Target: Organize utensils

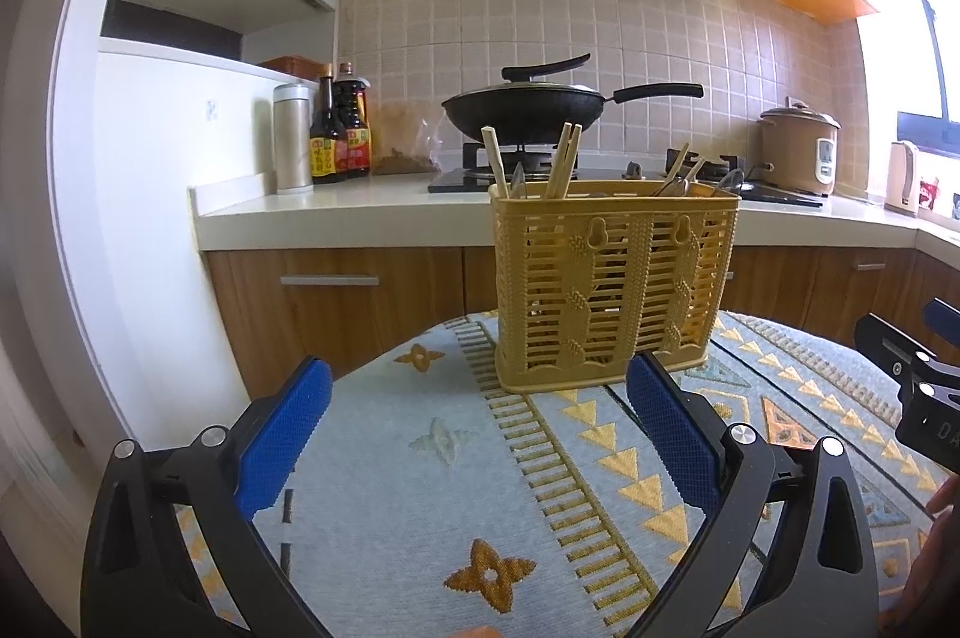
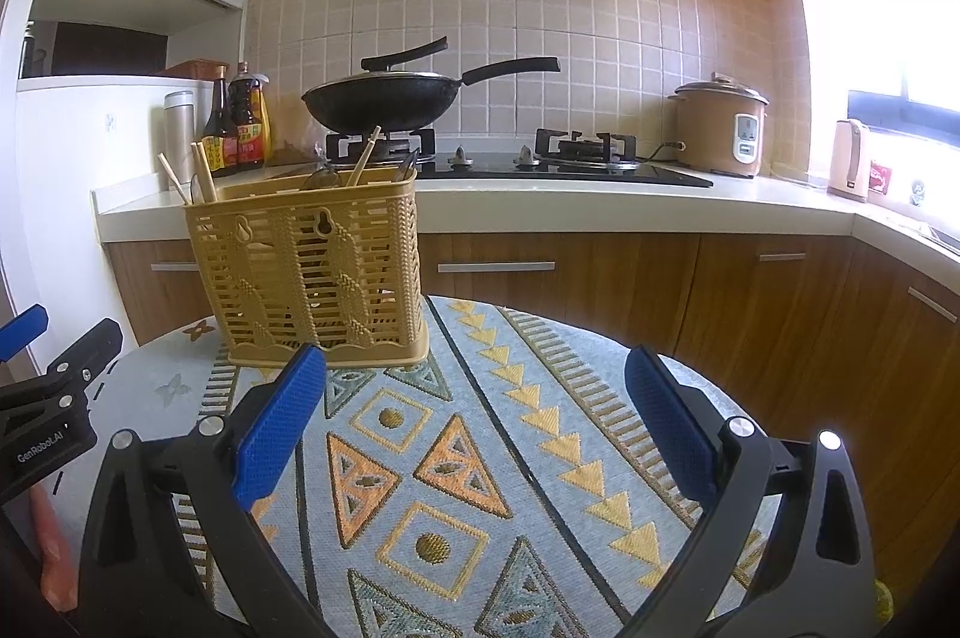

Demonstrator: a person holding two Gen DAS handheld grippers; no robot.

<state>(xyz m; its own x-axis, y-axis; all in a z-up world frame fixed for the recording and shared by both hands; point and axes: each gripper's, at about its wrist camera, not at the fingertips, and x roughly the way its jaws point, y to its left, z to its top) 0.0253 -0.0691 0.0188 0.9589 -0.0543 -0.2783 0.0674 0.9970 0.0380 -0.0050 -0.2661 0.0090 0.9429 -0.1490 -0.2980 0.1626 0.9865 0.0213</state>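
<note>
Left wrist view, left gripper (image 1: 480, 404): blue pads spread wide, nothing between them, poised above the patterned tablecloth (image 1: 420, 458).
Left wrist view, utensil basket (image 1: 612, 290): a yellow slatted caddy stands upright on the cloth just beyond the fingertips, nearer the right pad; chopsticks (image 1: 561, 158) and utensil handles rise from its top.
Left wrist view, right gripper (image 1: 918, 380): only its black body shows at the right edge.
Right wrist view, right gripper (image 2: 477, 398): jaws released, empty, over the cloth.
Right wrist view, basket: ahead and left, just past the left blue pad (image 2: 279, 428).
Right wrist view, left gripper (image 2: 42, 398): partly visible at the far left.
Backdrop: a black wok (image 2: 384, 101) sits on the stove (image 2: 540, 164); a rice cooker (image 2: 720, 128) stands on the counter.
</note>
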